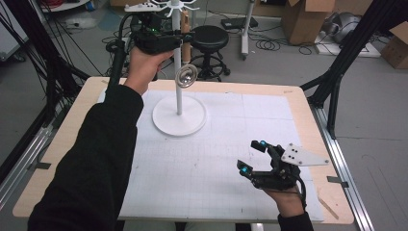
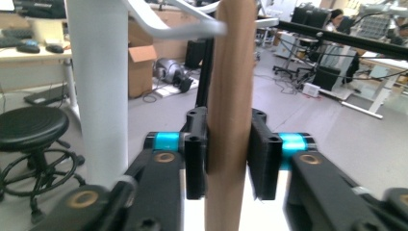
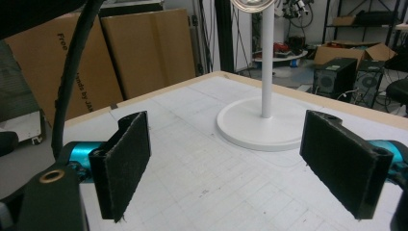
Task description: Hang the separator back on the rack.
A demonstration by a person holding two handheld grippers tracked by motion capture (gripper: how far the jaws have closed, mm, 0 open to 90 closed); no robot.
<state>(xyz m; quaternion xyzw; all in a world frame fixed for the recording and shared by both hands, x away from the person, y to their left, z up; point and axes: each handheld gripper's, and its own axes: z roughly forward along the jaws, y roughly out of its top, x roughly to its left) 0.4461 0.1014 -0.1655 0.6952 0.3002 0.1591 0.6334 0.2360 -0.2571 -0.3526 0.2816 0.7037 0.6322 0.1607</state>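
Left tool [image 2: 226,159] raised beside the white stand's pole [image 1: 178,72], jaws clamped on an upright wooden handle [image 2: 230,96]; a metal whisk head [image 1: 185,76] hangs below it. Right tool [image 1: 251,157] rests low over the worktop [image 1: 202,159], jaws wide apart, nothing between them.

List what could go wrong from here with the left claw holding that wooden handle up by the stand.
1. The left claw pinches the wooden handle close beside the white stand's pole; a sideways move could knock the pole and tip the stand.
2. The metal head hanging below the handle sits against the pole in the high view and might snag on it.
3. The right claw rests open, away from the stand's base, so nothing steadies it.
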